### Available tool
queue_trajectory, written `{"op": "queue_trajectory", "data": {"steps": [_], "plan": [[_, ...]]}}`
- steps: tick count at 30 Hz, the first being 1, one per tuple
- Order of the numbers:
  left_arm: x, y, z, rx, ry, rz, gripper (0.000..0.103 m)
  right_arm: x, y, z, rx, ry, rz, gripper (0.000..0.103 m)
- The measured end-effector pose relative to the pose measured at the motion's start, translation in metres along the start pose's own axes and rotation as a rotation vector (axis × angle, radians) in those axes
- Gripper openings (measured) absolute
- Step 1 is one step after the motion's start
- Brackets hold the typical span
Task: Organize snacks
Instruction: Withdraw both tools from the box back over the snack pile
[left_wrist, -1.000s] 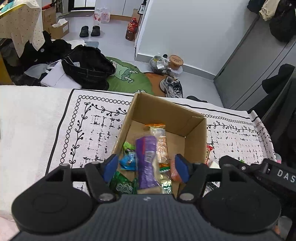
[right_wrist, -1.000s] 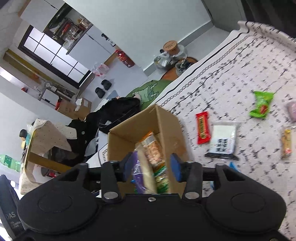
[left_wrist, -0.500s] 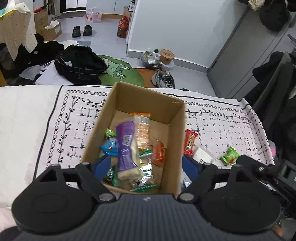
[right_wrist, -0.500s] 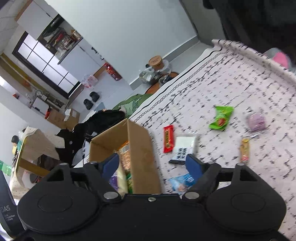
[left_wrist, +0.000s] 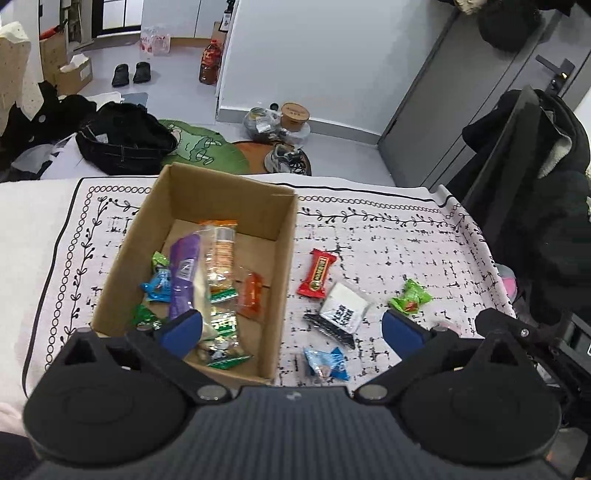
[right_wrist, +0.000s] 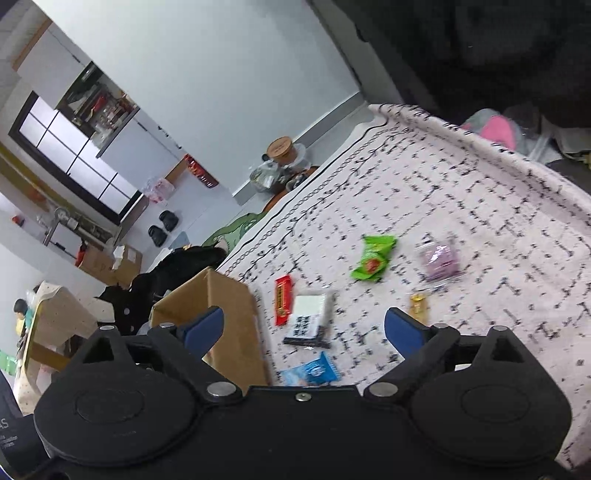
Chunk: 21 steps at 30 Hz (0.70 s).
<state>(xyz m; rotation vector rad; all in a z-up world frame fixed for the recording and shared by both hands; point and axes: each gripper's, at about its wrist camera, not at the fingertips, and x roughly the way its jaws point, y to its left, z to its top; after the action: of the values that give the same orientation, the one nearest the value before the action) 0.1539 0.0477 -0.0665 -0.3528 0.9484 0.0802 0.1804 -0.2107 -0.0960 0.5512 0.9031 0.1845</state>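
Closest in, both claws are spread wide with nothing in them. The left gripper (left_wrist: 291, 328) has just been opening, one blue pad over the near end of the open brown cardboard box (left_wrist: 284, 266), the other out over the patterned white cloth (left_wrist: 388, 236). The right gripper (right_wrist: 304, 328) has been opening too, and its view is smeared, so details there are mushy.

Just past the fingers, a light blue crinkly packet (left_wrist: 327, 363) lies on the cloth, partly cut off by the gripper body. Behind it sits a white sachet with black print (left_wrist: 341, 310), then a red wrapped bar (left_wrist: 317, 273) just beside the box wall, and a green candy wrapper (left_wrist: 410, 297) off to the side. The right wrist view also catches a small yellow-orange bar (right_wrist: 418, 306) and a purplish clear pouch (right_wrist: 439, 262), both too blurry to read.

Inside the box: a long purple packet (left_wrist: 183, 277), an orange-and-clear cracker pack (left_wrist: 219, 254), an orange-red sweet (left_wrist: 251, 295), and green and blue bits partly hidden under the pad.
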Motion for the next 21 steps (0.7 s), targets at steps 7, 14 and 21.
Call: {"op": "queue_trajectory", "data": {"steps": [7, 14, 21], "plan": [[0.004, -0.022, -0.01, 0.023, 0.01, 0.003, 0.103, -0.007, -0.024, 0.006, 0.039, 0.011, -0.025, 0.094], [0.012, -0.043, -0.021, 0.034, 0.045, -0.009, 0.103, -0.007, -0.048, 0.007, 0.074, 0.014, -0.05, 0.092], [0.026, -0.059, -0.03, 0.049, 0.069, -0.008, 0.1, 0.004, -0.068, 0.004, 0.128, 0.047, -0.069, 0.082]]}}
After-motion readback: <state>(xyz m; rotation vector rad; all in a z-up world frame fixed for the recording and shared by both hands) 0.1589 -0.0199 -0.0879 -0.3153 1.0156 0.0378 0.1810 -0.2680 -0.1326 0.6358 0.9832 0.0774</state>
